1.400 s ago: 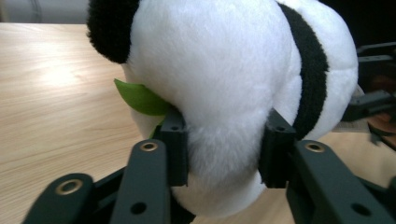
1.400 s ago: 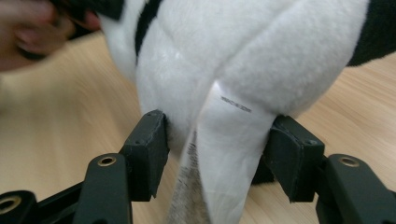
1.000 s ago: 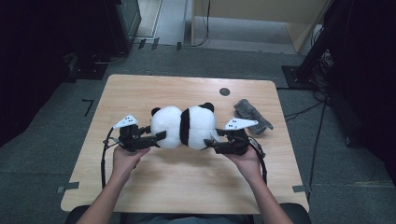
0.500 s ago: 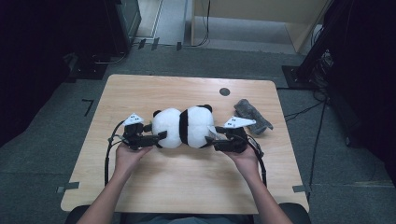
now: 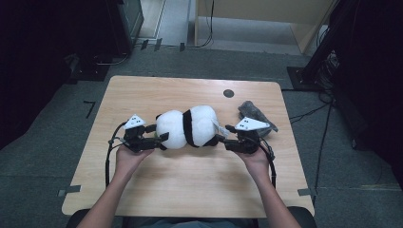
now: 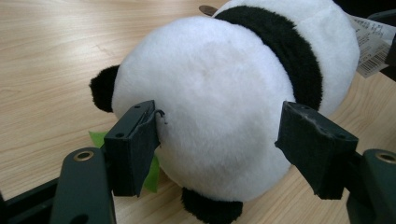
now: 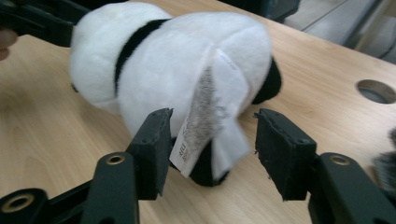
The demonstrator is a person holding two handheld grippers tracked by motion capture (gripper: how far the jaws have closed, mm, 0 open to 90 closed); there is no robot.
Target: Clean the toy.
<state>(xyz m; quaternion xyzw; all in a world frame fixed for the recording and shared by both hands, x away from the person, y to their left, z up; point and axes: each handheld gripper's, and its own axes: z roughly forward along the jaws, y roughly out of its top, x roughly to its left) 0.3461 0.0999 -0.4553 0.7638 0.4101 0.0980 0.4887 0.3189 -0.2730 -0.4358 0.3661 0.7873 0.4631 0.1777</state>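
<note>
As it lies lengthwise, panda plush [image 5: 188, 127] sits between left gripper [image 5: 159, 138] and right gripper [image 5: 224, 139].

white plush panda [image 5: 187, 128] with a black band and black paws, pale wood table [image 5: 190, 190], black gripper jaws.

— Any writing you can read?
— Only on the white paper tag [image 7: 205, 116] of the white-and-black plush panda [image 7: 159, 60]: lines of small print, too blurred to read.
</note>
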